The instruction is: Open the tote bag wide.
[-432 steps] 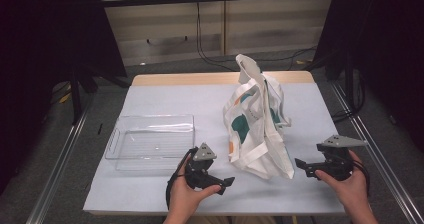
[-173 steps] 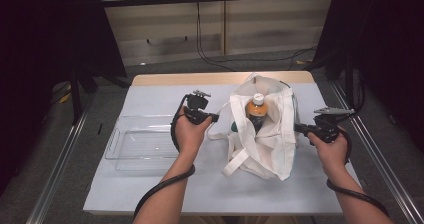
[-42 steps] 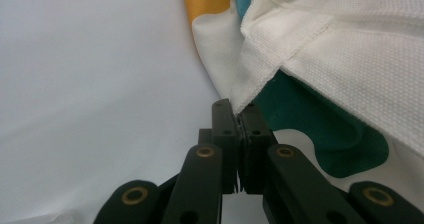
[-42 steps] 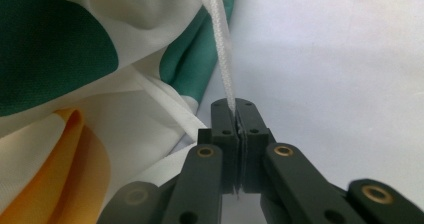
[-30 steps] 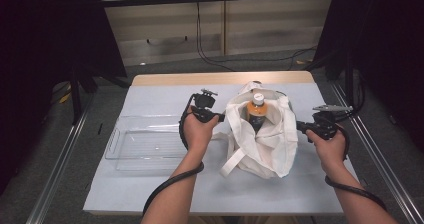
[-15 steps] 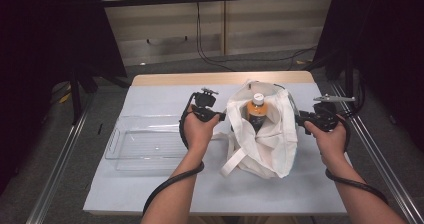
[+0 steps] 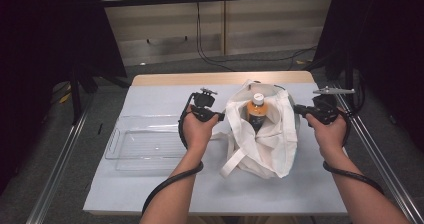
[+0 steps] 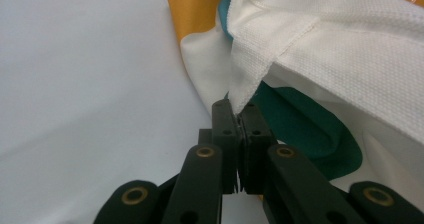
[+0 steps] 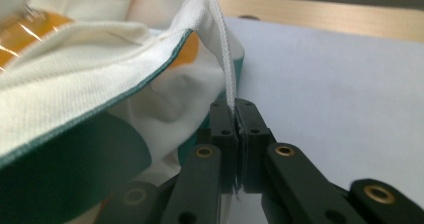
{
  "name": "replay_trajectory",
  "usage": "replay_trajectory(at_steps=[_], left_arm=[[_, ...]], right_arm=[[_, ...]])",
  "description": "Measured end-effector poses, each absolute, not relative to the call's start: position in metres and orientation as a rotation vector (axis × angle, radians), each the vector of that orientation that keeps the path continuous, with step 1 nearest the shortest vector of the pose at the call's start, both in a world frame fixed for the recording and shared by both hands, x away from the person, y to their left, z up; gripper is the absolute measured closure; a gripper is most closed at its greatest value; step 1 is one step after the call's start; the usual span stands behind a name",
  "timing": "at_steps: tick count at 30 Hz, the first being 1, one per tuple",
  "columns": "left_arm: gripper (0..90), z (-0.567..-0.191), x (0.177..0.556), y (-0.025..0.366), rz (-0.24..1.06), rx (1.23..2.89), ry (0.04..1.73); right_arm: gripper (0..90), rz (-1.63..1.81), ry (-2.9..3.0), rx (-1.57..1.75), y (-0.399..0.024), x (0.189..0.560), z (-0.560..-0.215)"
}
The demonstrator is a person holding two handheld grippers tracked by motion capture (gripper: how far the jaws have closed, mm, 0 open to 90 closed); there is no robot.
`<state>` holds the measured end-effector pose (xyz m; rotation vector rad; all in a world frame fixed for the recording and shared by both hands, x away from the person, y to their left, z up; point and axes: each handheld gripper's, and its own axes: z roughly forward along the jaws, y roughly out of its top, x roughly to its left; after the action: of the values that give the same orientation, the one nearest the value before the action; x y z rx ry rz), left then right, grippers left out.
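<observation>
The white tote bag (image 7: 260, 134) is stood upright near the middle of the table (image 7: 150, 194), mouth upward, stretched sideways. Its left rim is pinched in the closed left gripper (image 7: 220, 117), its right rim in the right gripper (image 7: 296, 109), whose jaws have just closed. An upright bottle (image 7: 256, 110) is seen inside.

Both forearms bare, no sleeves. Left gripper (image 7: 218, 116) and right gripper (image 7: 297, 109): black bodies, grey three-cornered top plates, thick black cables trailing back. Jaws black, jointed links with brass-coloured rivets, small dark screws, ridged pads (image 8: 231, 134).
</observation>
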<state>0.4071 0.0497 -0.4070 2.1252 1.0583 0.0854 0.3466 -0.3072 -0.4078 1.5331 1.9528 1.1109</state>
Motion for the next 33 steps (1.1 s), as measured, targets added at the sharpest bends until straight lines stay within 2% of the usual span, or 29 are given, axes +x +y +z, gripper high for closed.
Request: replay_trajectory(at_steps=[13, 22, 28, 29, 33], left_arm=[[88.0, -0.409, 0.409, 0.048, 0.085, 2.153, 1.066], [86.9, -0.404, 0.408, 0.049, 0.07, 2.13, 1.064], [77.0, -0.398, 0.407, 0.053, 0.06, 2.109, 1.072], [68.7, -0.396, 0.406, 0.055, 0.067, 2.104, 1.081], [64.7, -0.389, 0.405, 0.059, 0.064, 2.098, 1.075]], right_arm=[[88.3, 1.04, 2.015, 1.6, -0.316, 0.339, -0.447], [88.0, 1.073, 2.02, 1.572, -0.313, 0.34, -0.438], [85.3, 1.089, 2.016, 1.548, -0.309, 0.34, -0.428], [83.3, 1.087, 2.017, 1.545, -0.308, 0.339, -0.426], [77.7, 1.088, 2.013, 1.553, -0.307, 0.339, -0.421]])
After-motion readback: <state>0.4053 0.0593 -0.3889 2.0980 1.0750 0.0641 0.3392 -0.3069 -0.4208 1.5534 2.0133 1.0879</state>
